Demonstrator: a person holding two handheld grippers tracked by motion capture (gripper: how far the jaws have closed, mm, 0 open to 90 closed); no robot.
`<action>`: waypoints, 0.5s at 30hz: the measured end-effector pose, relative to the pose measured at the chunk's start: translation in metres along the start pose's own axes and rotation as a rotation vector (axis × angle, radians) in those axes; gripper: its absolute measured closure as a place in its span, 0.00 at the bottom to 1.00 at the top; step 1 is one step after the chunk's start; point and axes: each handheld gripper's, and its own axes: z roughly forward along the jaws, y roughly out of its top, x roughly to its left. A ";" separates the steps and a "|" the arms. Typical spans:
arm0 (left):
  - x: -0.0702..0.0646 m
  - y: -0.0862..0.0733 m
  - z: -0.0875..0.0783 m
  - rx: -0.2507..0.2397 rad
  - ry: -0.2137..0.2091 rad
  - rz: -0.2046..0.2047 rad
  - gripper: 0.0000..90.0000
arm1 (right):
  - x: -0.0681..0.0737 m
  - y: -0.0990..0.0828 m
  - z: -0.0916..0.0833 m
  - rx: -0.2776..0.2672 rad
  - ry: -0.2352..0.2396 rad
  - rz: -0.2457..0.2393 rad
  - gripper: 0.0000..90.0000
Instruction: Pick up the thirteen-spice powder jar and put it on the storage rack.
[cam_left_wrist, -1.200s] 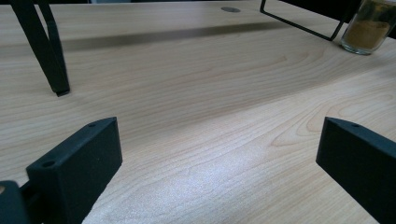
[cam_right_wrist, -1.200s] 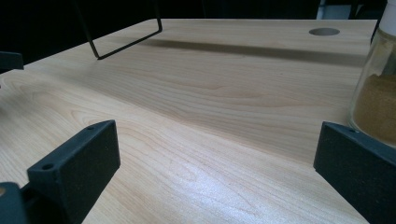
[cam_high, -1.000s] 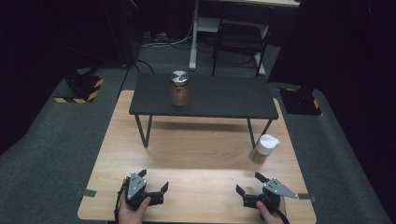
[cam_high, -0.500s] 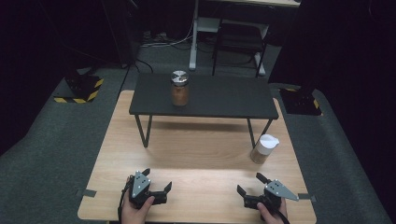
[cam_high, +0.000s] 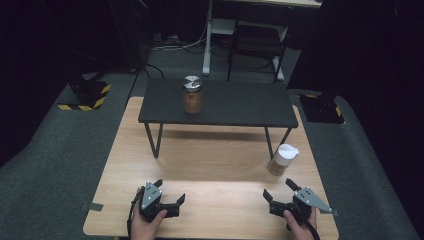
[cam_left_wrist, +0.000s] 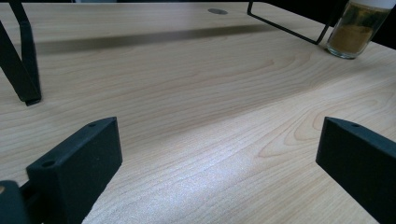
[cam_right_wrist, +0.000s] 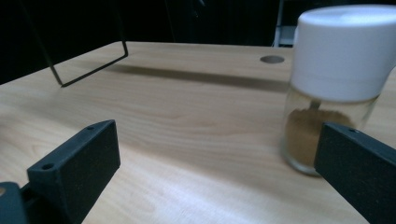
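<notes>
A glass jar with a white lid (cam_high: 283, 159) and brown powder inside stands on the wooden table (cam_high: 215, 155), beside the right leg of a black riser shelf (cam_high: 235, 104). A second jar with a silver lid (cam_high: 192, 94) stands on the shelf's left half. My left gripper (cam_high: 170, 191) is held open low over the table's front left. My right gripper (cam_high: 278, 189) is open at the front right, a little short of the white-lidded jar (cam_right_wrist: 336, 84). That jar (cam_left_wrist: 357, 28) is far off in the left gripper view. Both grippers (cam_left_wrist: 219, 158) (cam_right_wrist: 219, 163) are empty.
The shelf's thin black legs (cam_high: 156, 140) stand on the wood between the grippers and the back of the table. A round hole (cam_right_wrist: 272, 59) is in the tabletop. Grey carpet, a chair base (cam_high: 252, 45) and yellow-black striped blocks (cam_high: 85, 97) surround the table.
My left gripper has shifted slightly to the right and turned a little. The right gripper and both jars have stayed where they were.
</notes>
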 end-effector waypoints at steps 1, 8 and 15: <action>0.000 0.000 0.000 -0.002 -0.001 0.002 0.01 | -0.001 0.004 0.002 -0.004 -0.014 -0.009 0.00; 0.000 -0.001 -0.001 -0.001 -0.011 0.023 0.01 | -0.003 0.012 0.011 -0.004 -0.052 -0.015 0.00; 0.002 -0.001 -0.001 -0.001 -0.012 0.006 0.01 | -0.008 0.011 0.024 0.021 -0.096 -0.002 0.00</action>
